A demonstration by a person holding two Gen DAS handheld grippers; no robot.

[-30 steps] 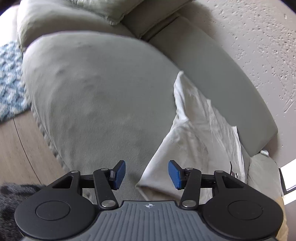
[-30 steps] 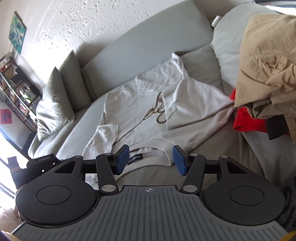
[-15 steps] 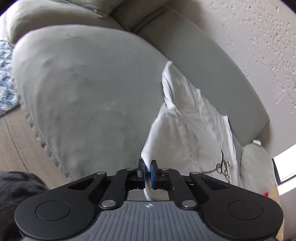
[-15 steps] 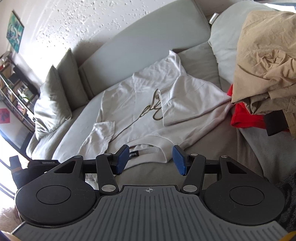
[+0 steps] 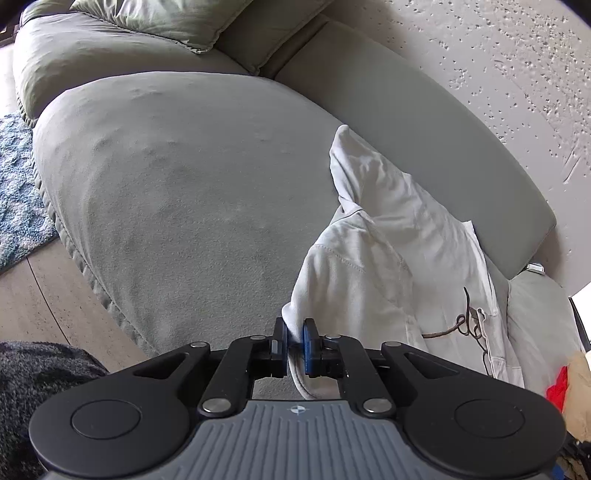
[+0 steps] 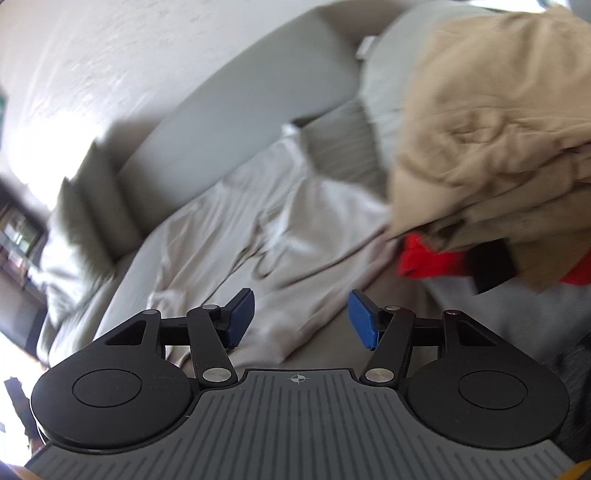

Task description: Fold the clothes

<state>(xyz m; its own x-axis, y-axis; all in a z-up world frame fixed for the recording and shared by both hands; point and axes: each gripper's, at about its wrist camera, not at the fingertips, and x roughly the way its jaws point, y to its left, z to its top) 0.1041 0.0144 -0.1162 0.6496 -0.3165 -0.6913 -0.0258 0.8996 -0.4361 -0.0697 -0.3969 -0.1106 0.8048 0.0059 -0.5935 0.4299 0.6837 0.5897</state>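
A white T-shirt (image 5: 388, 258) with a dark script print lies spread on the grey sofa seat (image 5: 184, 184). My left gripper (image 5: 294, 338) pinches the hem of its near sleeve. The cloth sits tight between the blue pads, though the jaws are easing open a little. The right wrist view is blurred by motion. There the shirt (image 6: 280, 229) lies ahead of my right gripper (image 6: 301, 317), whose jaws are opening wide. Its fingertips hover over the near edge of the shirt, and nothing is pinched between them.
A heap of tan clothes (image 6: 480, 129) with a red garment (image 6: 424, 258) under it sits on the sofa to the right of the shirt. A loose cushion (image 5: 166, 18) lies at the far end. A blue rug (image 5: 14, 192) and wood floor lie to the left.
My left gripper went from open to shut on the sleeve hem and now holds it bunched up. My right gripper swung to the right, nearer the clothes heap, and its jaws spread wider.
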